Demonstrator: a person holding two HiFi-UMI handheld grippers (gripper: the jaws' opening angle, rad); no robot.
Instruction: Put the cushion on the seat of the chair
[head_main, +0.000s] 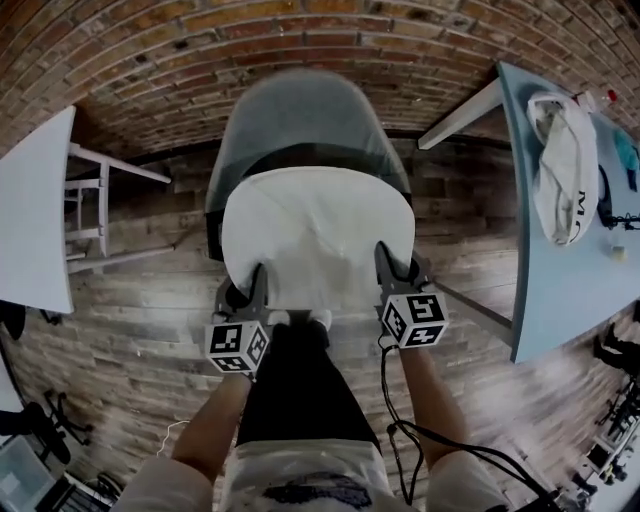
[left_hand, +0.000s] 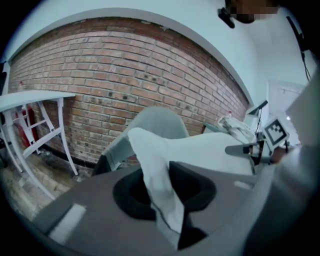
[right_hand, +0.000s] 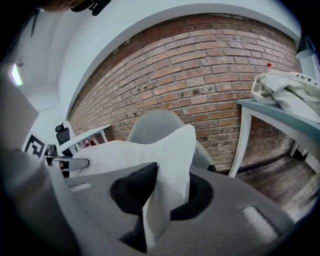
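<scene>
A white cushion (head_main: 315, 235) hangs flat over the seat of a grey shell chair (head_main: 300, 120) by the brick wall. My left gripper (head_main: 258, 285) is shut on the cushion's near left edge, and my right gripper (head_main: 385, 265) is shut on its near right edge. In the left gripper view the white cushion (left_hand: 162, 175) is pinched between the jaws, with the chair (left_hand: 155, 122) behind it. The right gripper view shows the cushion (right_hand: 170, 175) clamped the same way, in front of the chair (right_hand: 155, 122). Whether the cushion touches the seat is hidden.
A pale blue table (head_main: 560, 270) carrying a white bag (head_main: 565, 165) stands to the right. A white table (head_main: 35, 210) with a white frame stands to the left. The brick wall (head_main: 300, 40) is close behind the chair. A cable (head_main: 400, 440) trails from the right gripper.
</scene>
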